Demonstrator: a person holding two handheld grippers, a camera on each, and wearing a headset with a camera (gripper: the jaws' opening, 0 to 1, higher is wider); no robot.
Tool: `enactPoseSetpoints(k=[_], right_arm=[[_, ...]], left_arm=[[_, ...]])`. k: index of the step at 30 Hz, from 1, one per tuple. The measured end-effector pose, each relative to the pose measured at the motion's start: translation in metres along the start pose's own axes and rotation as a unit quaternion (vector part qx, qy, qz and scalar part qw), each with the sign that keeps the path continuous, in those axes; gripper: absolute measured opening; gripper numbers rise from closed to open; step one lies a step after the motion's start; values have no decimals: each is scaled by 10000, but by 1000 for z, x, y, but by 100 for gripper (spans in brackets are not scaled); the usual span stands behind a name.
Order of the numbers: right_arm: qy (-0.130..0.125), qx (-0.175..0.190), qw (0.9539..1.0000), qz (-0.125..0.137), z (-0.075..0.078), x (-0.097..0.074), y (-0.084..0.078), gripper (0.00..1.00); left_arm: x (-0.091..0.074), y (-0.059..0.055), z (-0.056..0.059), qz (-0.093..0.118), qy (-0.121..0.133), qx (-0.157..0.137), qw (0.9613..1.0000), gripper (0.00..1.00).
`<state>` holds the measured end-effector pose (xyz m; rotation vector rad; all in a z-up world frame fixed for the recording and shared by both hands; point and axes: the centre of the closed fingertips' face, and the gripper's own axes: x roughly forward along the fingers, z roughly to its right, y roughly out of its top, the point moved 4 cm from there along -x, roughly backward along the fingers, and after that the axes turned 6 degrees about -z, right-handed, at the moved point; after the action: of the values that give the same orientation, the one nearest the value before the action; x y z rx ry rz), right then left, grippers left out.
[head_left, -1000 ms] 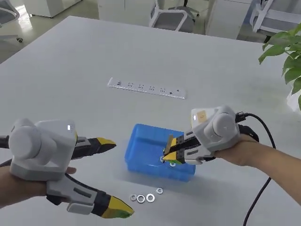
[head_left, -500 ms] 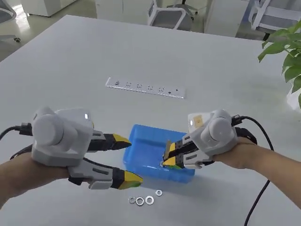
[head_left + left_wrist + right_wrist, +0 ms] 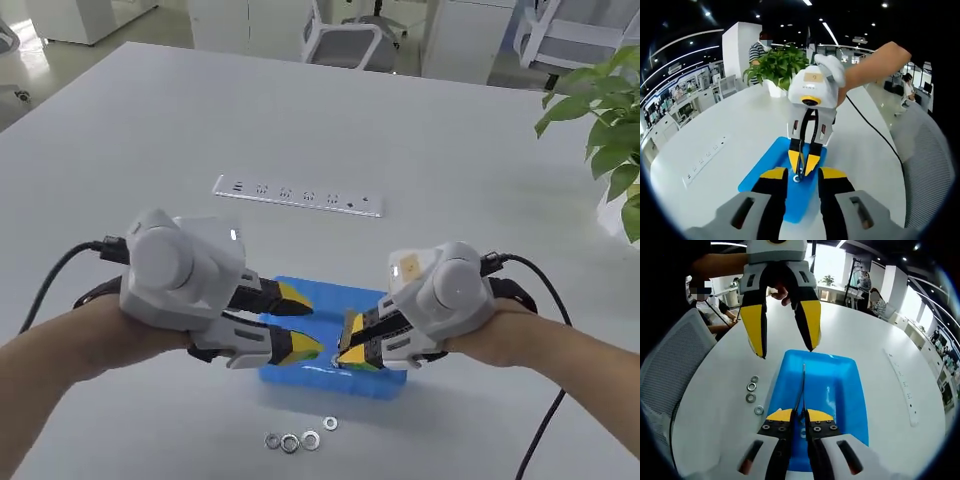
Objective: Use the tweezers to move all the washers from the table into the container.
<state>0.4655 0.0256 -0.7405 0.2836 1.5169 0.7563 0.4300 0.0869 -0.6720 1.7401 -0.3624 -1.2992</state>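
Now the two grippers meet nose to nose over the blue container (image 3: 320,378) on the white table (image 3: 450,150).

The right gripper (image 3: 352,350) has its jaws pressed together on the tweezers (image 3: 801,390). The thin tweezers stick out over the inside of the container. In the left gripper view there is a tiny round thing at their tip, but it is too small to tell if it is a washer.

The left gripper (image 3: 305,323) has its jaws spread apart, with nothing held between them. It hangs over the other end of the container and faces the right gripper. The tweezers point toward the gap between its yellow tips. In the head view this gripper covers the left part of the container.

Four washers (image 3: 290,442) lie on the table just beside the container, on the side near the person. Three sit close in a row and one sits a bit apart. Nothing is on top of them and neither gripper touches them.

A white power strip (image 3: 297,195) lies farther back on the table, well apart from the container. A green plant (image 3: 600,110) stands at the right edge. Office chairs (image 3: 345,40) stand past the far end of the table. A black cable (image 3: 545,290) runs from the right gripper over the table.
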Motion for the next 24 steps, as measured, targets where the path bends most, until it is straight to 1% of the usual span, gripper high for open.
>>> enactPoseSetpoints(k=[1,4,6,10,14,18,24], right_arm=[[-2,-6,10000,-3,0,0,0,10],[-3,-24,10000,-16,0,0,0,10],[-1,-32,10000,-26,0,1,0,10],[2,-44,10000,-43,0,1,1,10],[3,-56,10000,-60,-1,1,0,10],[3,-68,9999,-78,-1,0,0,10],[7,-79,9999,-86,-1,0,0,10]], left_arm=[[2,1,-1,0,-13,49,10000,27],[9,3,-6,-25,2,69,10000,24],[13,6,-7,-40,-31,147,9999,22],[19,12,-6,-33,-145,292,9995,19],[23,14,-6,-74,-173,416,9990,14],[25,15,-7,-80,-145,461,9988,13],[29,17,-5,-65,-211,495,9985,10]])
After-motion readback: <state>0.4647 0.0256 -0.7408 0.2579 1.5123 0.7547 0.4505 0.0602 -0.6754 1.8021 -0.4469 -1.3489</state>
